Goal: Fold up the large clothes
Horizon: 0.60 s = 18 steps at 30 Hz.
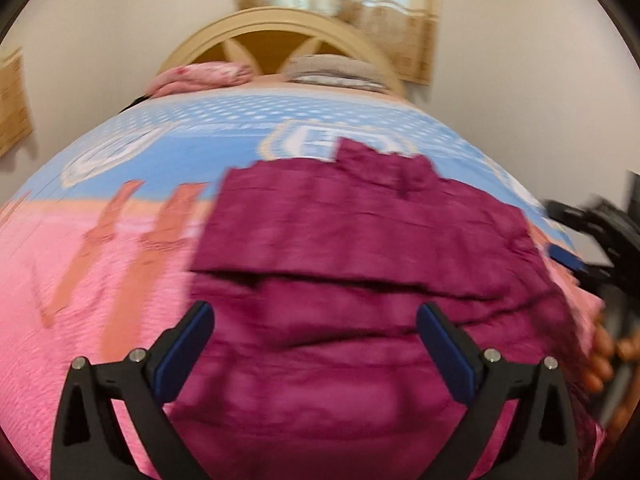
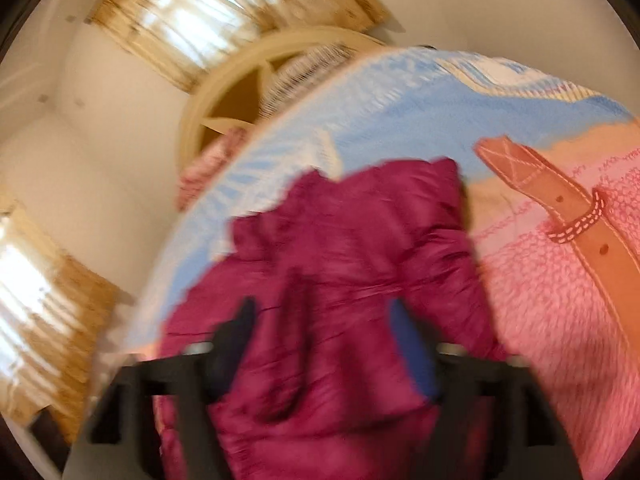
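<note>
A magenta garment [image 1: 360, 248] lies folded in layers on the bed, a fold edge running across it. My left gripper [image 1: 316, 320] hangs just above its near part with the jaws wide open and nothing between the blue pads [image 1: 184, 352]. In the blurred right wrist view the same garment [image 2: 352, 248] lies on the bed with one end bunched up. My right gripper [image 2: 324, 320] stands open over it, cloth below the jaws but not pinched. The other gripper [image 1: 592, 220] and a hand [image 1: 600, 356] show at the right edge of the left wrist view.
The bedspread [image 1: 120, 272] is pink near me and blue farther off, with orange strap prints [image 2: 560, 200]. Pillows [image 1: 200, 76] lie by the curved wooden headboard [image 1: 280, 28]. Curtained windows [image 2: 180, 12] line the pale walls. The bed's edge drops off beside the garment [image 2: 160, 280].
</note>
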### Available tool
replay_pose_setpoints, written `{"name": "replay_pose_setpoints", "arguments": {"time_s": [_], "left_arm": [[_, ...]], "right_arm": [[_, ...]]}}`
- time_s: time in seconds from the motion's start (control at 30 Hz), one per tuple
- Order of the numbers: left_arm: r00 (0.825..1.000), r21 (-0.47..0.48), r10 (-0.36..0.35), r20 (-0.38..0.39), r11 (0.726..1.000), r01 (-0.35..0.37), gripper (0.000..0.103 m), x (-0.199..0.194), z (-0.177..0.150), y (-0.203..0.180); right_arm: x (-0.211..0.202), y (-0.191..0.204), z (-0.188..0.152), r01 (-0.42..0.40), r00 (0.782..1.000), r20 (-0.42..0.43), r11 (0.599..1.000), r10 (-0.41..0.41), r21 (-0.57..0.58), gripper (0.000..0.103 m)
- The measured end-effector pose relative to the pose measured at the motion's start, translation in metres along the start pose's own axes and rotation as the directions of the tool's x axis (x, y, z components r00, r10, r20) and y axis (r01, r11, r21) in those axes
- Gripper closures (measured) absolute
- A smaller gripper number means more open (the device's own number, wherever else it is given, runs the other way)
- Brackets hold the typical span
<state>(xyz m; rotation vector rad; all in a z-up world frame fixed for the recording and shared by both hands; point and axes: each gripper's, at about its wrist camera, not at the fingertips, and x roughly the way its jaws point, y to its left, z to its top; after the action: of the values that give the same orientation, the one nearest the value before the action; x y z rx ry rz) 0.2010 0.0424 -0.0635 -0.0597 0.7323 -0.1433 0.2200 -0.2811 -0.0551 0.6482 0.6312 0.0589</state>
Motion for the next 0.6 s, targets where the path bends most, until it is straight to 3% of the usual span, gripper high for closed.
{"name": "replay_pose_setpoints", "arguments": {"time_s": [0.1,0.2,0.23,0.33,0.43,0.6], "left_arm": [[0.997,-0.052,0.076,-0.014,0.996,-0.077,0.000,0.008,0.010,0.020],[0.992,-0.066,0.127,0.001,0.990,-0.127,0.000,0.011,0.020,0.034],[0.990,-0.067,0.137,0.008,0.988,-0.137,0.000,0.012,0.026,0.036],[0.987,-0.060,0.156,0.024,0.986,-0.155,0.000,0.016,0.040,0.041],[0.986,-0.045,0.162,0.035,0.986,-0.160,0.000,0.021,0.052,0.042],[0.980,-0.051,0.196,0.043,0.980,-0.193,0.000,0.034,0.063,0.038]], "right_arm": [[0.020,0.035,-0.013,0.046,0.992,-0.110,0.988,-0.062,-0.144,0.021],[0.045,0.052,-0.031,0.097,0.977,-0.159,0.964,-0.139,-0.248,0.023],[0.051,0.054,-0.035,0.111,0.973,-0.169,0.959,-0.159,-0.261,0.028],[0.071,0.051,-0.046,0.139,0.952,-0.227,0.950,-0.205,-0.278,0.075],[0.061,0.048,-0.044,0.151,0.959,-0.190,0.947,-0.209,-0.283,0.084],[0.034,0.047,-0.038,0.197,0.958,-0.137,0.927,-0.251,-0.321,0.085]]}}
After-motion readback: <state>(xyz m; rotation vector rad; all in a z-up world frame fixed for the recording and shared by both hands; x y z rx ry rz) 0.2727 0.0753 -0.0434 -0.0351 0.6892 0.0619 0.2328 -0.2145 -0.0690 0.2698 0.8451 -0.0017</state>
